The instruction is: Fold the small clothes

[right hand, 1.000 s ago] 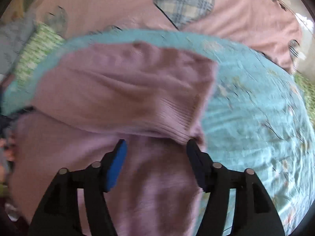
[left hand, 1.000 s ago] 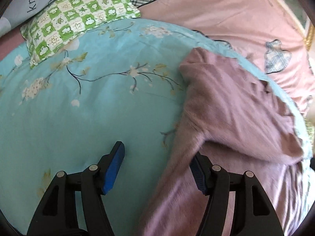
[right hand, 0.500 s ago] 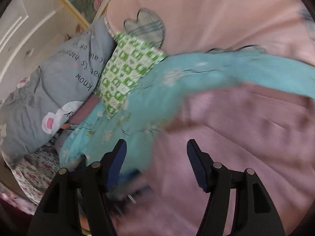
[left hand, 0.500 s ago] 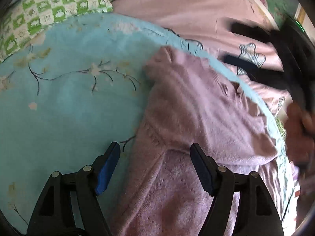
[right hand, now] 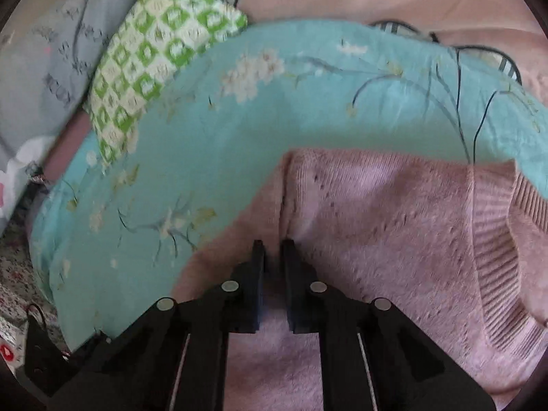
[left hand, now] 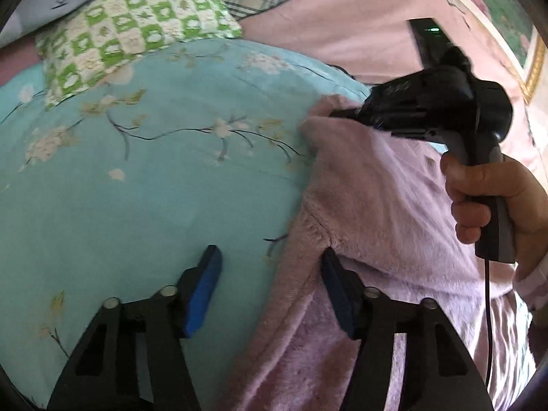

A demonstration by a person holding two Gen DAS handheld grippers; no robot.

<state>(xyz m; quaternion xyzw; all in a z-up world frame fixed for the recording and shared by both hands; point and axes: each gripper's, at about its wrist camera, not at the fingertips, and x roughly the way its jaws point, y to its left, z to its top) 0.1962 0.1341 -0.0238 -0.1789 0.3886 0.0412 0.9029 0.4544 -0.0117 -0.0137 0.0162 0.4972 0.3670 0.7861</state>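
Observation:
A pink knitted sweater [left hand: 376, 205] lies on a turquoise flowered blanket [left hand: 137, 188]. My left gripper [left hand: 270, 253] hovers low over the sweater's near left edge, jaws apart and closing. Its left pad is above the blanket and its right pad is against the sweater's side, so the edge lies between them unpinched. In the right wrist view my right gripper [right hand: 272, 246] is shut on a fold of the sweater [right hand: 394, 239] at its far left corner. The left wrist view shows that right gripper [left hand: 337, 113] too, held by a hand [left hand: 486, 198].
A green checked pillow [left hand: 137, 24] and a grey printed pillow [right hand: 41, 68] lie beyond the blanket [right hand: 308, 102] at the left. Pink bedding [left hand: 342, 17] with plaid patches stretches behind. A framed picture [left hand: 496, 17] stands at the far right. A cable [left hand: 488, 325] hangs from the right gripper's handle.
The right gripper swung across the sweater to its far left corner and shut on the fabric. It now shows in the left wrist view. The left gripper's jaws narrowed slightly.

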